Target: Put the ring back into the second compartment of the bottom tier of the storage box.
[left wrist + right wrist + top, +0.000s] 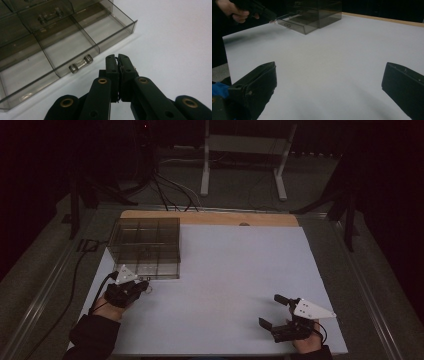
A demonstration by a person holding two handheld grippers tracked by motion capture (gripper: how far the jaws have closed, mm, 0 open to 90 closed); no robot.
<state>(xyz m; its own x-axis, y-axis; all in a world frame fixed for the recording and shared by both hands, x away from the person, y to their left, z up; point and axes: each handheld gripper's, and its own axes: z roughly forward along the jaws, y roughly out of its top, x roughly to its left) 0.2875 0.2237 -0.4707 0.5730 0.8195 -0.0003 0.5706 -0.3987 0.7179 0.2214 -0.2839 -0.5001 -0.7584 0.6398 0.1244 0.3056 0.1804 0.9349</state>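
Left claw (143, 286) sits near the left front of the bench (235, 270), its jaws pressed together; the left gripper view shows a thin dark line, maybe a wire, pinched between the tips, though what it is cannot be told. Just ahead of it stands a smoky clear organizer box (146, 245) with a drawer (75, 47) pulled out toward the person. In the left gripper view the drawer front carries a small clear handle (80, 63), lying just beside and to the left of the closed tips, apart from them.

Right claw (272, 311) rests at the right front of the bench, well apart from the box, with its jaws spread wide and nothing between them.

From the high view the box is a grid of compartments at the bench's far left, and the drawer sticks out of its near side. The left gripper view adds the dividers inside the drawer and a second handle (49, 15) on a closed drawer above. The right gripper view shows the box from the side, far off, with the left hand (233, 11) beside it.

The drawer's long axis runs left to right across the bench; its open travel points toward the person.
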